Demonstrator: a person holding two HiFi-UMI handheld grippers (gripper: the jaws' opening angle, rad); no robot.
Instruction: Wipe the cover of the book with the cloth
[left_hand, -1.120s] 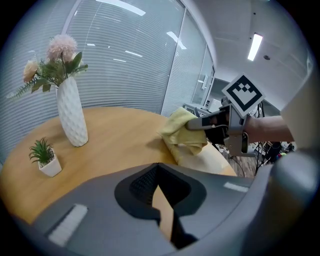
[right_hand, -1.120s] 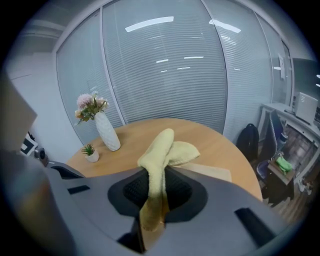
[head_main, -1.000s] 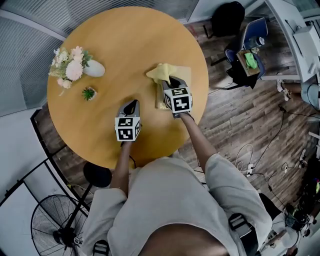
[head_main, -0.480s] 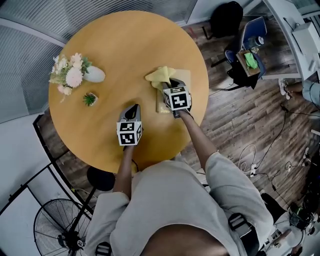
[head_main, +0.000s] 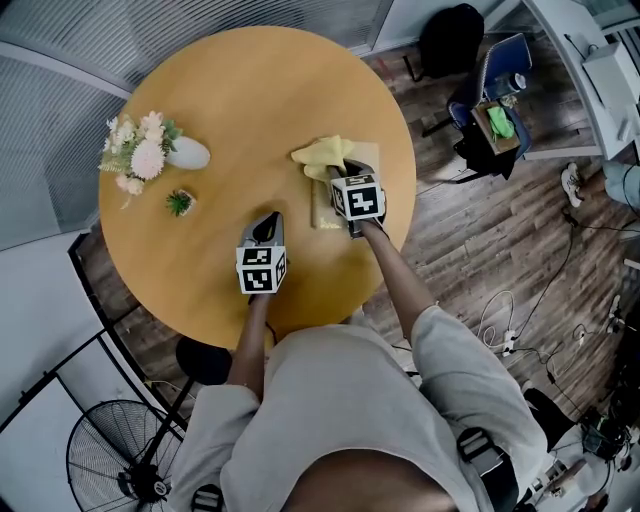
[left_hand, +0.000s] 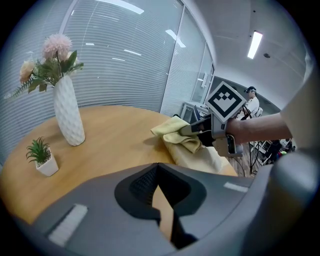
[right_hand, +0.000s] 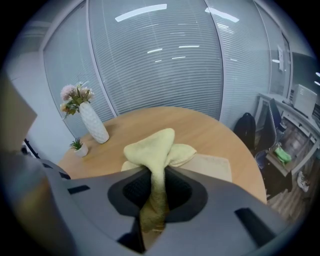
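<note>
Book (head_main: 366, 156), pale beige, laid flat near the table's (head_main: 250, 90) edge.
A crumpled yellow cloth (head_main: 320, 156) is clamped by the right gripper (head_main: 341, 173) upon its cover; the left gripper (head_main: 265, 228) is held closed, empty, nearby.

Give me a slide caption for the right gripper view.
Right gripper pinching a yellow cloth on a beige book atop a round wooden table.
</note>
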